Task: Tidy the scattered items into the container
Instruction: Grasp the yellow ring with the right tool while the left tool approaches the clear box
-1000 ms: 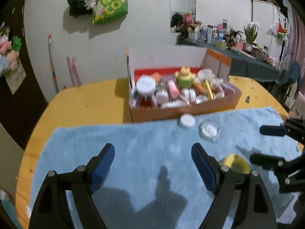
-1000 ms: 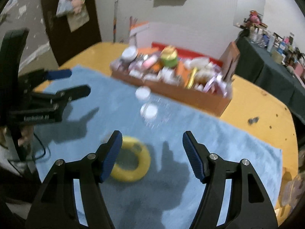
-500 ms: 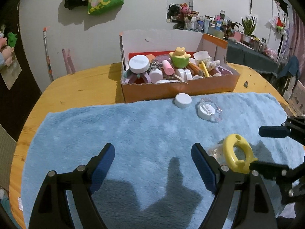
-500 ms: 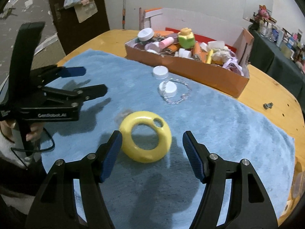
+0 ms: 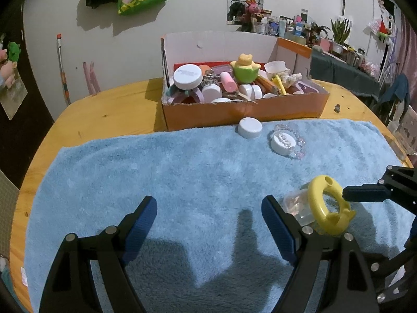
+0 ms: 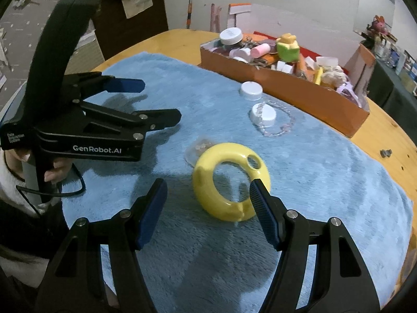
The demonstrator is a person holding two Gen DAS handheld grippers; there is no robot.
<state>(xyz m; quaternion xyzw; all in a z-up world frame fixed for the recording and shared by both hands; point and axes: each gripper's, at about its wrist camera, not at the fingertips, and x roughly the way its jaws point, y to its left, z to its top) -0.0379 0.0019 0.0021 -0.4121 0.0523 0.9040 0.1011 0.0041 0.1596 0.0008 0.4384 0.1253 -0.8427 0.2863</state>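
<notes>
A yellow ring toy (image 6: 230, 181) lies on the blue towel (image 6: 325, 182), just ahead of my open right gripper (image 6: 208, 195), its right side near the right finger. The ring also shows in the left wrist view (image 5: 327, 204), leaning on a small clear plastic piece (image 5: 297, 204). My left gripper (image 5: 208, 217) is open and empty over the towel, left of the ring. Two white caps (image 5: 249, 127) (image 5: 282, 144), one with a bead bracelet (image 5: 299, 146), lie in front of the orange cardboard box (image 5: 245, 113), which is full of small items.
The towel covers the near half of a round wooden table (image 5: 112, 104). A small dark screw (image 5: 337, 108) lies on the wood right of the box. A wall stands behind the table, with a cluttered dark shelf (image 5: 338, 70) at the right.
Both grippers have come closer to the towel and the ring. The ring now sits just ahead of the right fingers. Both grippers stay open.
</notes>
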